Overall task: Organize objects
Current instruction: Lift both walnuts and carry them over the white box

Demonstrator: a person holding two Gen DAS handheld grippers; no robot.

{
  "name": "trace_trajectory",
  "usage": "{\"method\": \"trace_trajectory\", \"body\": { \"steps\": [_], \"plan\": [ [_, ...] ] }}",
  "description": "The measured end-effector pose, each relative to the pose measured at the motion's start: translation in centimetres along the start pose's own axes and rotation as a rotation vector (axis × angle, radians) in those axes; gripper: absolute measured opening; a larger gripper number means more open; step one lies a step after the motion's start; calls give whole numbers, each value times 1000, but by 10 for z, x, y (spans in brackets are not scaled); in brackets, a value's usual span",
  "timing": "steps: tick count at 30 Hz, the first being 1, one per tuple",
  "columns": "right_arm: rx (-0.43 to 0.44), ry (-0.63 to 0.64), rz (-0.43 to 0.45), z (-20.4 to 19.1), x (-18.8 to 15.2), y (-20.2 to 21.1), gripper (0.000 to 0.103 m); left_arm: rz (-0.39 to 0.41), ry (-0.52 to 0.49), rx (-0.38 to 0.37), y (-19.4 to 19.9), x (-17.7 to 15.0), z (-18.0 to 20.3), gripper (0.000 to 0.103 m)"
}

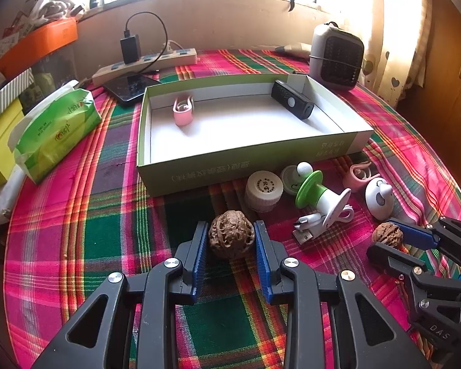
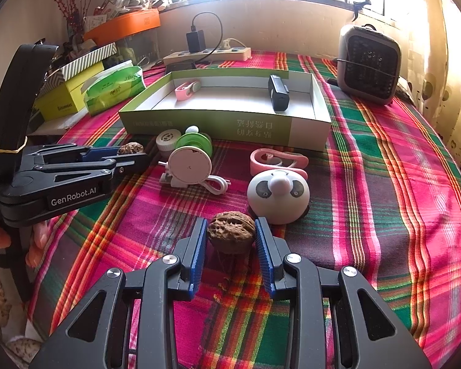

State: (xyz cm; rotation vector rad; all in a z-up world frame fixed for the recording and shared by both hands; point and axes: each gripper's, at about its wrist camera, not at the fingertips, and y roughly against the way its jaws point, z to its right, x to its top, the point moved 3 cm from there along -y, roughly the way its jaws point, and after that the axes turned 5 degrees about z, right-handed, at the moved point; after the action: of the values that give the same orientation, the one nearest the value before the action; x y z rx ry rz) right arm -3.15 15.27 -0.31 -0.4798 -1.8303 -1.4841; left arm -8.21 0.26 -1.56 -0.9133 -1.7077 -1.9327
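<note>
Blue ribbed pads on both sides, and each pair of tongs has a walnut! The left tongs (image 1: 231,240) are clamped on the rounder walnut (image 1: 231,237), pads pressing its two flanks, and it sits at or just above the plaid cloth of the table (image 1: 76,215); whether it has left the cloth I cannot tell. Over on the other side, the right tongs (image 2: 231,236) are gripping the flatter walnut (image 2: 231,235), its long axis running straight across from pad to pad, just in front of the panda toy (image 2: 278,195).

Now the relation that matters: the open green box (image 1: 199,172) lies dead ahead of both pairs, beyond the small clutter of a white jar (image 1: 263,189), a green-and-white gadget (image 1: 319,195) and a pink clip (image 1: 358,175). The left tongs look to have the cleaner lane, with only the jar off to one side. My read: both loads need to rise above the near wall before going forward into the box.
</note>
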Motion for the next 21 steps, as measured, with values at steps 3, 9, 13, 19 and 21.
{"method": "trace_trajectory", "body": {
  "steps": [3, 9, 13, 19, 21],
  "plan": [
    [-1, -5, 3, 1, 0, 1, 33, 9, 0, 6, 3, 0, 3, 27],
    [0, -11, 15, 2, 2, 3, 33, 19, -3, 8, 8, 1, 4, 27],
    [3, -12, 26, 2, 4, 6, 33, 29, -8, 16, 13, 2, 6, 27],
    [6, -7, 39, 0, 8, 11, 33, 46, -13, 14, 21, 4, 10, 27],
    [6, -4, 46, 0, 11, 13, 33, 51, -16, 11, 24, 5, 12, 27]
  ]
}}
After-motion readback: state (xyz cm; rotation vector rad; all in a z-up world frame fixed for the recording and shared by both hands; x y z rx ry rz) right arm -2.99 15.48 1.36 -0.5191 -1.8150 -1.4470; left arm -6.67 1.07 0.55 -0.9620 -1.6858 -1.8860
